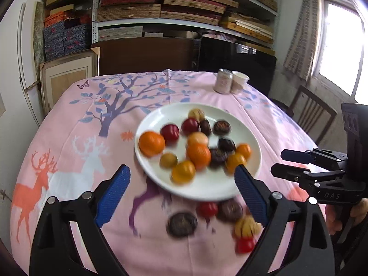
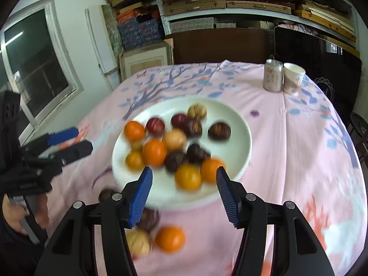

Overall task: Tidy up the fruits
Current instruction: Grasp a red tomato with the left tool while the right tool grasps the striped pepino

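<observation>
A pale drink can (image 1: pixel 222 81) and paper cup (image 1: pixel 239 81) are standing at the pink-clothed surface's (image 1: pixel 80 138) far edge. Small round fruits (image 1: pixel 198 155) are filling the white plate (image 1: pixel 207 188); others are lying loose nearer. The left tool (image 1: pixel 181 179) is gaping wide, the right tool (image 2: pixel 184 180) partly, both empty above the plate's near rim.

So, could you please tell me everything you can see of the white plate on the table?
The white plate is round and shallow with a smooth, glossy, ceramic-looking surface and a gently raised rim. It sits flat on the pink printed tablecloth, near the table's middle. It holds a loose pile of small round fruits in orange, yellow, red, tan and dark brown. A few more fruits lie on the cloth just off its near edge. Neither gripper touches it.
</observation>
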The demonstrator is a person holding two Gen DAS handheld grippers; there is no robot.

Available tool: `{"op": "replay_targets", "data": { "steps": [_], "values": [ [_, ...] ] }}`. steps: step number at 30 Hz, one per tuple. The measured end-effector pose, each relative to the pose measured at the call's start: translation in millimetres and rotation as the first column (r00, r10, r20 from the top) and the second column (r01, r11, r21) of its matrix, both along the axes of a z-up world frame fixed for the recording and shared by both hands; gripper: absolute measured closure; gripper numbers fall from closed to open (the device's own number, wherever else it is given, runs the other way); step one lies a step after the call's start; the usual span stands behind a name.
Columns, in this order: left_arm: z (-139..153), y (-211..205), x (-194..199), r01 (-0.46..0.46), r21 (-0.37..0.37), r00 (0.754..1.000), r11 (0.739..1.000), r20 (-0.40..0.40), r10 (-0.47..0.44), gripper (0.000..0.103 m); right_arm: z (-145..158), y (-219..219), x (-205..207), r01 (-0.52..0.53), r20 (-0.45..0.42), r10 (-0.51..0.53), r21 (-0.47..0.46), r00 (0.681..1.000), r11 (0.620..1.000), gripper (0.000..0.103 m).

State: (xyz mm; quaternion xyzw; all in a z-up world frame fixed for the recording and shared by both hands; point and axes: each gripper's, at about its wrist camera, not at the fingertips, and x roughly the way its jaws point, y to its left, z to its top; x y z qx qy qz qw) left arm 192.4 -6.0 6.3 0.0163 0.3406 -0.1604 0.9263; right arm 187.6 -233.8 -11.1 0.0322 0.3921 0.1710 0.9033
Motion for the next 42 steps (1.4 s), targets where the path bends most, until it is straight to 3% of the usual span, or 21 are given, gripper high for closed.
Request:
{"op": "replay_targets", "data": {
  "steps": [6, 9, 16, 19, 21, 27, 32, 36, 37, 38, 39, 41, 42],
  "values": [
    [-29.4, 0.6, -48.8, 0.025, 0.043, 0.999, 0.999, -0.049, -0.023, 0.013, -35.3, 12.0, -57.0, -0.026, -0.029, 0.026, -0.007, 0.999, 1.000, 0.045],
    [-44.0, 5.5, -57.3, -0.002, 0.077, 0.997, 0.997, -0.071, 0.008, 0.013, -41.2, 22.3, -62.7, -0.051, -0.054, 0.051, 0.015, 0.997, 0.999, 0.045],
    [-49.8, 23.7, -60.1, -0.052, 0.060, 0.995, 0.997, -0.087, 0.057, 0.013, -51.0, 56.5, -56.0, -0.074, -0.088, 0.072, -0.019, 0.994, 0.997, 0.045],
    [-50.9, 24.3, -61.2, -0.048, 0.058, 0.995, 0.997, -0.089, 0.053, 0.013, -57.7, 59.8, -45.4, -0.052, -0.114, 0.050, -0.014, 0.992, 0.999, 0.051],
    [-50.6, 21.7, -58.8, -0.043, 0.056, 0.995, 0.998, -0.091, 0.048, 0.013, -61.6, 58.8, -39.2, -0.038, -0.134, 0.038, 0.002, 0.990, 0.999, 0.063],
    [-53.4, 1.7, -65.1, 0.039, 0.076, 0.995, 0.996, -0.095, -0.032, 0.013, -41.8, 33.6, -55.6, -0.010, -0.057, 0.015, 0.085, 0.998, 0.996, 0.063],
    [-61.1, -42.9, -81.2, 0.146, 0.139, 0.987, 0.979, -0.080, -0.136, 0.013, -20.0, -13.3, -80.8, 0.087, 0.023, -0.090, 0.112, 0.996, 0.990, 0.063],
    [-69.6, -74.8, -83.0, 0.160, 0.203, 0.987, 0.966, -0.066, -0.149, 0.014, -18.0, -41.5, -97.4, 0.131, 0.027, -0.136, 0.133, 0.990, 0.982, 0.063],
    [-71.9, -78.9, -81.3, 0.158, 0.210, 0.987, 0.965, -0.070, -0.146, 0.015, -18.8, -44.4, -100.1, 0.135, 0.025, -0.139, 0.136, 0.990, 0.982, 0.063],
    [-75.3, -81.5, -77.7, 0.154, 0.213, 0.987, 0.965, -0.083, -0.139, 0.027, -20.1, -47.3, -103.1, 0.136, 0.021, -0.140, 0.140, 0.990, 0.981, 0.063],
    [-80.1, -83.0, -71.9, 0.155, 0.206, 0.985, 0.966, -0.113, -0.133, 0.050, -21.6, -48.5, -105.0, 0.136, 0.019, -0.140, 0.142, 0.990, 0.981, 0.063],
    [-87.1, -82.5, -64.6, 0.178, 0.161, 0.974, 0.971, -0.173, -0.149, 0.066, -25.0, -51.0, -107.2, 0.137, 0.012, -0.140, 0.145, 0.990, 0.980, 0.063],
    [-87.9, -83.7, -64.7, 0.183, 0.161, 0.972, 0.970, -0.176, -0.155, 0.068, -26.3, -52.9, -108.1, 0.138, 0.011, -0.141, 0.148, 0.990, 0.979, 0.063]
  ]
}}
